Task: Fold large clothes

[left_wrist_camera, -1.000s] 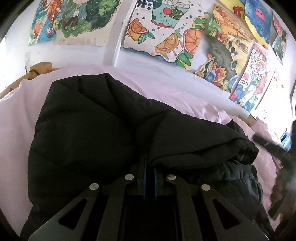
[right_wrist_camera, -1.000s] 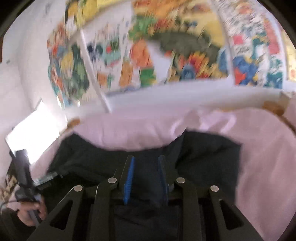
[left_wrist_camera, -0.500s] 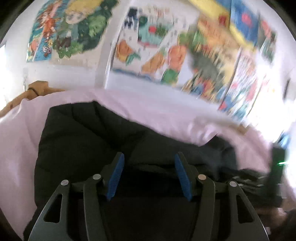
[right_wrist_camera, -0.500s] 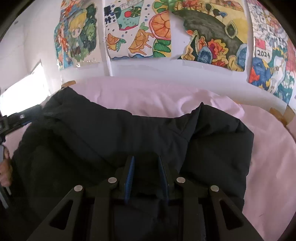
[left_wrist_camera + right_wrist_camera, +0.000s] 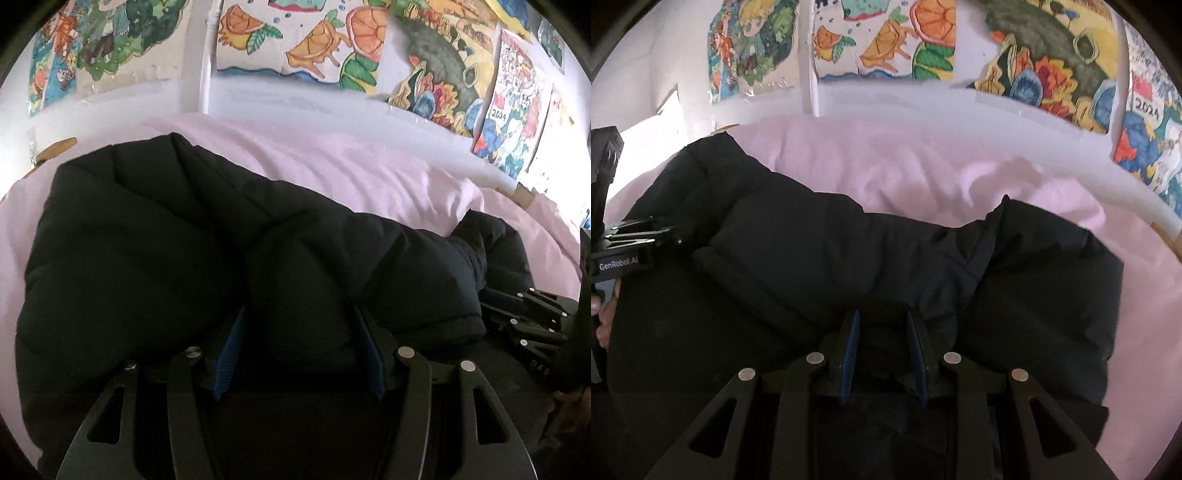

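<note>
Closest to me, my left gripper [image 5: 299, 354] has its jaws spread wide, with a fat roll of the black quilted puffer jacket [image 5: 155, 266] bulging between the blue pads [image 5: 227, 363]; I judge it is not pinched, only straddled. My right gripper [image 5: 884, 354] has its jaws partly apart around a ridge of the same fabric, though the dark cloth makes it hard to tell whether the pads actually bear on it.

The jacket lies bundled directly ahead of both tools on the pale pink bedsheet [image 5: 362, 166], its long axis running left to right across my view, so each gripper sits at the near edge of its own half. The left one is deeper into the bulk.

Against a second ago, the left jaws were pressed together on the fabric and now stand apart, and the bundle sits flatter. The right jaws look about as wide as before.

Beyond the bed, colourful painted posters [image 5: 886, 44] cover the white wall.
</note>
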Demonstrator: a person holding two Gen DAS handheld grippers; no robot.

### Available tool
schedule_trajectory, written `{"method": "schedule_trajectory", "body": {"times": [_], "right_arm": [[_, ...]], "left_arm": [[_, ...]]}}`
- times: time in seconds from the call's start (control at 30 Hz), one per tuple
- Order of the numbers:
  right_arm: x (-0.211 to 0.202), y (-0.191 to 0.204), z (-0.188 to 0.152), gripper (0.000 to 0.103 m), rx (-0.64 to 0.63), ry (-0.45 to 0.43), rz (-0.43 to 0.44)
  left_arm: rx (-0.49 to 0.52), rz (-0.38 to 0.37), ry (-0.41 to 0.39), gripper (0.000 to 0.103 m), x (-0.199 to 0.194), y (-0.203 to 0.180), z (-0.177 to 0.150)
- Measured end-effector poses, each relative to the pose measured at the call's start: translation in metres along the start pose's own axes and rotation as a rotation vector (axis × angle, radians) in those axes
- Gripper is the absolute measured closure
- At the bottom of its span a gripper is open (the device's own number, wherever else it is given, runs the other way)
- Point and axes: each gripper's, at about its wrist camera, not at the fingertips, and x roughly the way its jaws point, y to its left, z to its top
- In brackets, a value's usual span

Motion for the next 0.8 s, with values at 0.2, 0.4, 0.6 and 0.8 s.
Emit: {"method": "schedule_trajectory", "body": {"times": [0.2,0.4,0.6,0.8], "right_arm": [[0.019,0.006,-0.003,0.077,-0.031,0.003,-0.044],[0.008,0.011,-0.011,0.078,-0.048,-0.06,-0.076],[-0.012,0.014,-0.012,0.061,-0.051,-0.11,-0.104],[-0.042,-0.002,-0.021,0.015,0.064,-0.105,-0.083]], "left_arm": [[0.059,0.075,-0.015,0.049,0.01,-0.01,-0.008],[0.062,0.066,-0.046,0.05,0.002,-0.012,-0.011],[0.064,0.088,-0.089,0.039,-0.018,-0.019,-0.018],[0.041,0.08,-0.098,0.014,-0.041,-0.026,-0.021]]}}
